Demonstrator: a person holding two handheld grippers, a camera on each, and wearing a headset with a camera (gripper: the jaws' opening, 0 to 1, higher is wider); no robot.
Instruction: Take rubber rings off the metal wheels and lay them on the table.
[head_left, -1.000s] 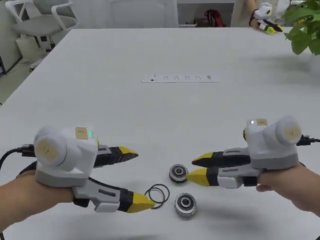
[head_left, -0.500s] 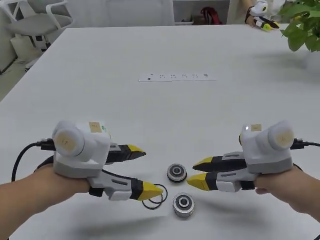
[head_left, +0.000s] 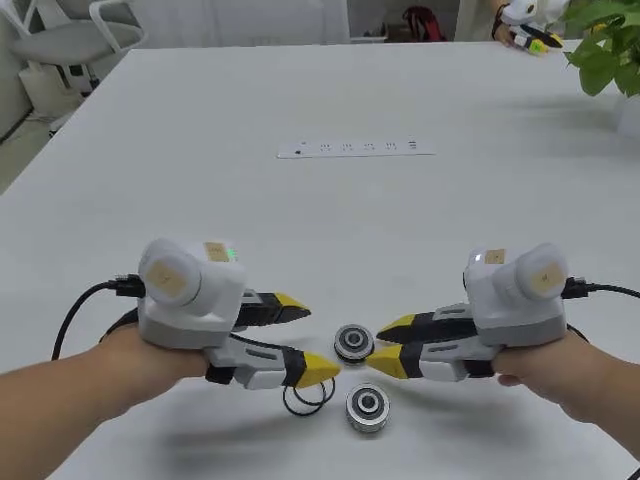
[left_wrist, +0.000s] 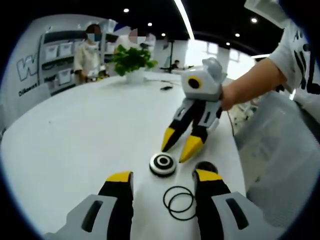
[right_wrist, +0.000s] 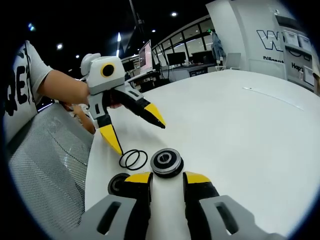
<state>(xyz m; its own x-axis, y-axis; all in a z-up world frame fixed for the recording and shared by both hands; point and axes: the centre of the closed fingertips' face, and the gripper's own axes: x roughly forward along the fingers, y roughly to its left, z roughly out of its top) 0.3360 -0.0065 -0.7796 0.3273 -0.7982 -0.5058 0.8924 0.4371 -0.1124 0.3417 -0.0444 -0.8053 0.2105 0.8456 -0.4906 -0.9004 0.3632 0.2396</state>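
Two small metal wheels lie on the white table (head_left: 330, 220): one wheel (head_left: 353, 342) sits between the two grippers, the other wheel (head_left: 368, 408) lies nearer to me. Two thin black rubber rings (head_left: 308, 396) lie overlapped on the table left of the near wheel. My left gripper (head_left: 315, 337) is open, its lower finger above the rings. In the left gripper view the wheel (left_wrist: 163, 164) lies just ahead of the jaws and the rings (left_wrist: 180, 202) lie between them. My right gripper (head_left: 380, 345) is open, and its tips almost touch the wheel (right_wrist: 167, 162).
A white power strip (head_left: 355, 150) lies mid-table. A green plant (head_left: 605, 40) stands at the far right, with another gripper (head_left: 525, 25) at the far edge and an office chair (head_left: 70, 40) at the far left. Two people (left_wrist: 90, 47) stand beyond the table.
My left gripper has moved right, toward the wheels, so its lower finger is now over the rings. The right gripper has crept left up to the far wheel. Wheels and rings have stayed put.
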